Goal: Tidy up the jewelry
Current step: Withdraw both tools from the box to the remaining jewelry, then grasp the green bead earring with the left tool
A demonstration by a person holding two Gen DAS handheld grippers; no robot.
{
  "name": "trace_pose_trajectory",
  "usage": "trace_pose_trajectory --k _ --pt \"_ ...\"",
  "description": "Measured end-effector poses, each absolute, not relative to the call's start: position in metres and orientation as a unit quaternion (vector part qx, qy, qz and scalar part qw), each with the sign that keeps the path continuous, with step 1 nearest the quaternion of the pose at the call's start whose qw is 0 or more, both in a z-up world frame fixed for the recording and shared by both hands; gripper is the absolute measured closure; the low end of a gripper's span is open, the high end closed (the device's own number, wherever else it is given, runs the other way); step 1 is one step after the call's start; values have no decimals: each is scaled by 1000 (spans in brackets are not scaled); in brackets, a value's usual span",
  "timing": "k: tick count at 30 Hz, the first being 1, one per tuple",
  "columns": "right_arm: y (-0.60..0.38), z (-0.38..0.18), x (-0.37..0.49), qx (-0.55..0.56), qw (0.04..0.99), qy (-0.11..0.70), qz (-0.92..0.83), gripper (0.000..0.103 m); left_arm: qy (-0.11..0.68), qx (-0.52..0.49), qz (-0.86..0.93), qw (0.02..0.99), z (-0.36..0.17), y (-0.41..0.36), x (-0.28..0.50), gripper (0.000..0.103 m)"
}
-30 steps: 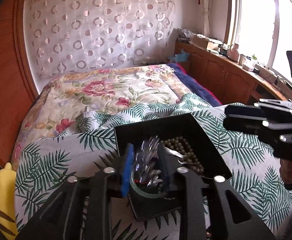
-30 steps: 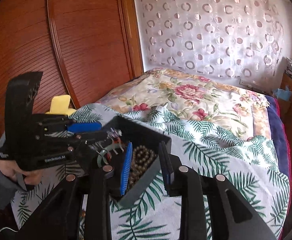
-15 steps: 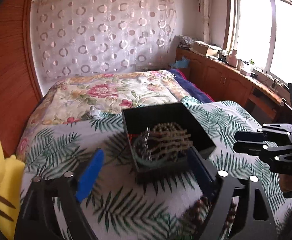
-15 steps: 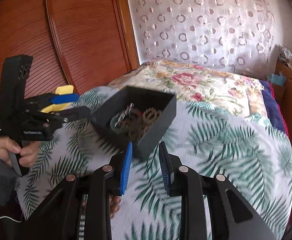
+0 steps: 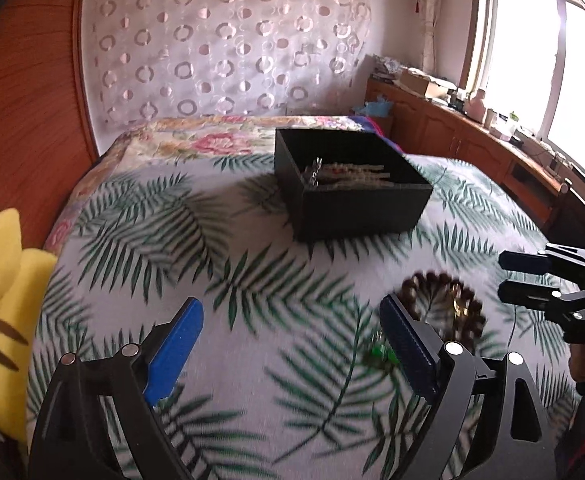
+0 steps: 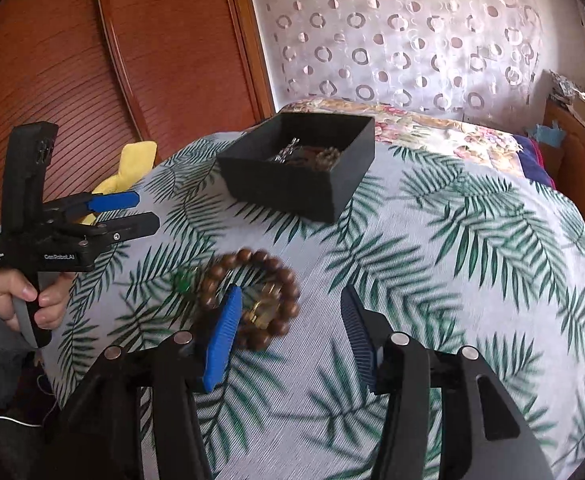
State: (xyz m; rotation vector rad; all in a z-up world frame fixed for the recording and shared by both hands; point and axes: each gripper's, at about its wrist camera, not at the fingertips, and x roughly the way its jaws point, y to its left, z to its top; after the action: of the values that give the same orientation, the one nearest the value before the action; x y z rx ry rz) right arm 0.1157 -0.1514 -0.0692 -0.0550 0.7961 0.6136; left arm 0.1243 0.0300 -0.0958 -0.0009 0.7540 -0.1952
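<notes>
**Loose bracelet on the bed, box well apart**

Wooden bead bracelet [image 6: 248, 300] lying flat on the palm-print bedspread [image 6: 472, 240], near the bed's front edge, well apart from the black box [image 6: 296, 168] farther back. Small green piece [image 6: 182, 280] just beside the bracelet; brass-coloured bit [image 6: 264, 308] inside the loop (blurred, identity uncertain).

Handling, judged: light, round hard beads on a cord, so the loop limp and apt to sag or roll off the pads. Best taken across one strand of beads, not across the whole ring. Soft bedding likely to give under a downward press.

Left gripper [image 5: 292, 344]: jaws spread wide, nothing between. Right gripper [image 6: 292, 336]: jaws just been opening, apart now, left pad overlapping the bracelet in view, not pinching.

Count: one box, holding several pieces (not countable); one loose bracelet; one green piece; two grippers; one yellow plush toy [image 5: 0, 300].
</notes>
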Motion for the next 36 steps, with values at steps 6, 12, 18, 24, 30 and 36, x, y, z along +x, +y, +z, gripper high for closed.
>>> trace_pose_trajectory --k 6,12,18,24,30,36 --pt "-155 -76 94 -26 880 385 276 34 379 -3 -101 920 -104 31 108 17" --pt "-159 -84 84 -32 884 391 256 33 387 -7 -121 914 -106 18 104 29" --pt "-159 -84 73 -38 889 387 244 33 405 -8 -144 903 -109 -5 107 62" --pt "-165 -84 70 -28 895 376 239 33 423 -22 -140 895 -118 -19 119 72" --pt "-162 -83 66 -37 900 365 234 33 429 -18 -123 895 -120 -28 132 72" --pt "-162 -83 66 -35 901 363 235 33 428 10 -113 896 -121 -31 128 72"
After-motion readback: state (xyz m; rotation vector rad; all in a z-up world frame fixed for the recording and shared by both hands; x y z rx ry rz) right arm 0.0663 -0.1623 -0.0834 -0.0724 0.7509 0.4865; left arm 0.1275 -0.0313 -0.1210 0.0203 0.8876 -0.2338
